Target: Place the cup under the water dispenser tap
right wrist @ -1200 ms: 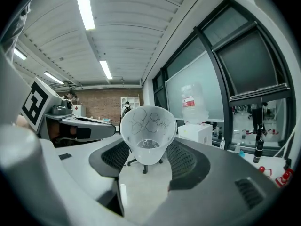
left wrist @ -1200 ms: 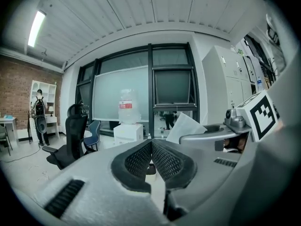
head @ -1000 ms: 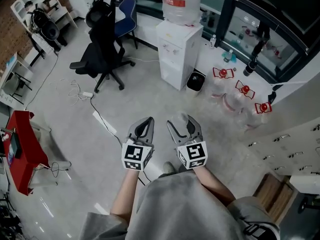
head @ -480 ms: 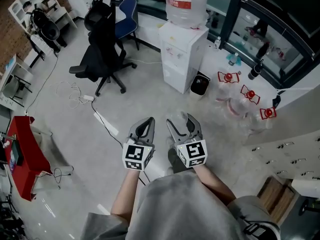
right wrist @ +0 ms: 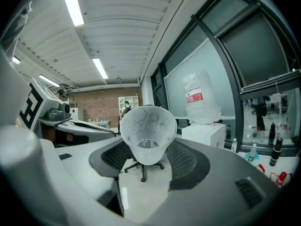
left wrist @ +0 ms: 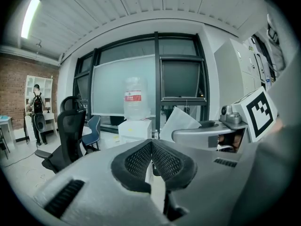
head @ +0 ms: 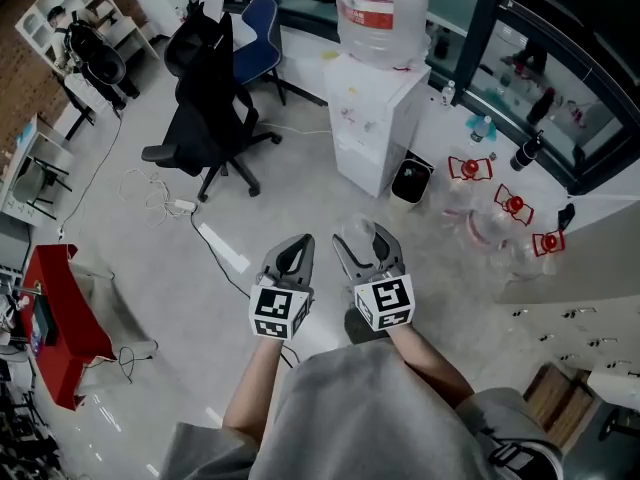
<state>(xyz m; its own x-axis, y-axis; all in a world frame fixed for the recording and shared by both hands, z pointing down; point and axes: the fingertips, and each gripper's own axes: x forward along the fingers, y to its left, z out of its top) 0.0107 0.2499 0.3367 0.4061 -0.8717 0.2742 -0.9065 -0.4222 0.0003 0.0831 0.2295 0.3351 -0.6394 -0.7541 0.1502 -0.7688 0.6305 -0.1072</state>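
The white water dispenser (head: 378,118), with a big bottle (head: 382,13) on top, stands at the upper middle of the head view, well apart from both grippers. A black office chair (head: 215,98) sits to its left in the frame. At lower centre, the right gripper (head: 366,243) is clamped on a clear plastic cup (right wrist: 148,131), its pads pressing the tapered sides. Just beside it on the left, the left gripper (head: 293,248) has its jaws pressed together with nothing between them.

Office chair (head: 215,88) stands left of the water dispenser (head: 385,108), bin (head: 411,180) just beside the dispenser.
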